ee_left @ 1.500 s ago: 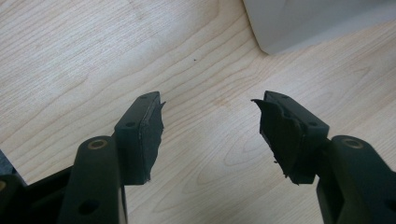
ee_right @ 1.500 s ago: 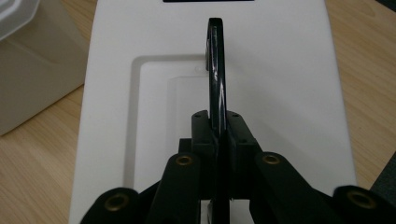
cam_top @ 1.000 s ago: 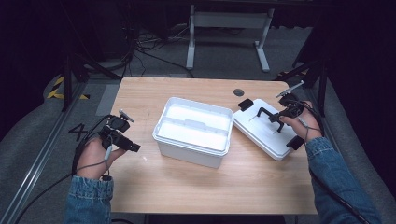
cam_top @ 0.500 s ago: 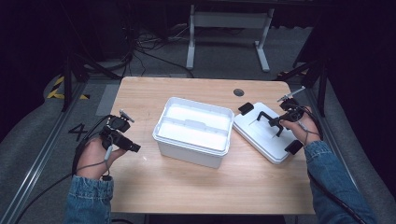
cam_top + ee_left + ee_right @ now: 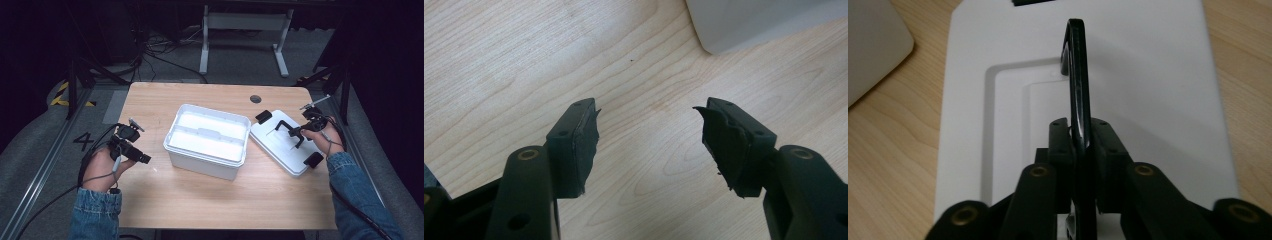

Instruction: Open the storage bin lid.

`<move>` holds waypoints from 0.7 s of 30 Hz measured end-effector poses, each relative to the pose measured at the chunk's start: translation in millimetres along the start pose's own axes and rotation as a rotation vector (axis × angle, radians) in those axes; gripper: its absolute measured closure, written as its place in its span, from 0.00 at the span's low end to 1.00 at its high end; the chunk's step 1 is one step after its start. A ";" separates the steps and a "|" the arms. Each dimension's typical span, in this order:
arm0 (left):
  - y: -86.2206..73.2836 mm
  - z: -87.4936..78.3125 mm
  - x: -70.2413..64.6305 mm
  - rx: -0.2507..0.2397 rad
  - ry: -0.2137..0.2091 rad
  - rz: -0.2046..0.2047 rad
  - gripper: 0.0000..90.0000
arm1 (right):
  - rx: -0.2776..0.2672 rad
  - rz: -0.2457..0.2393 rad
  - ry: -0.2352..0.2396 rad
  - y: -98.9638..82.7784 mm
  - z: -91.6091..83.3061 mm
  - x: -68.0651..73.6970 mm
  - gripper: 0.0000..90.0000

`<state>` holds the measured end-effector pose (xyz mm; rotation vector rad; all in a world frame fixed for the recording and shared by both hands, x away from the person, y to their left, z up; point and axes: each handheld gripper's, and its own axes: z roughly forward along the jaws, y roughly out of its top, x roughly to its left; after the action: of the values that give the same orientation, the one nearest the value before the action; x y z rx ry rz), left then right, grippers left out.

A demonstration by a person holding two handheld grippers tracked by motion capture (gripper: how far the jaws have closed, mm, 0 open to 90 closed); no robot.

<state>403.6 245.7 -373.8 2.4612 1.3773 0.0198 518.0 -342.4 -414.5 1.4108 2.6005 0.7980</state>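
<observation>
Right gripper view: the right gripper [image 5: 1082, 137] has its jaws pinched on the upright black handle [image 5: 1075, 75] of the white lid [image 5: 1158, 100], which lies flat on the wooden table [image 5: 210, 200]. Although the jaws have just been opening a little, the handle is between the pads and touching both. The lid sits beside the open white bin [image 5: 207, 137], so the bin appears uncovered, and fitting or moving the lid seems yet to come. The left gripper [image 5: 649, 135] hovers over bare wood with jaws wide and empty, one bin corner beyond its fingertips [image 5: 574, 130].
</observation>
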 end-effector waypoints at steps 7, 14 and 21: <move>0.5 0.3 -0.5 0.003 0.000 0.004 0.44 | -0.056 0.036 -0.029 -2.5 -13.8 -2.4 0.65; 1.4 0.8 -1.9 0.000 0.003 -0.001 0.44 | -0.099 -0.019 -0.032 -4.0 -39.1 16.2 0.63; 0.6 1.3 -1.9 0.006 0.007 0.007 0.44 | -0.144 -0.090 0.001 -11.6 -61.1 45.6 0.61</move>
<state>403.3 243.4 -374.6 2.4731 1.3737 0.0260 464.4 -335.8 -359.5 1.2468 2.5291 0.9512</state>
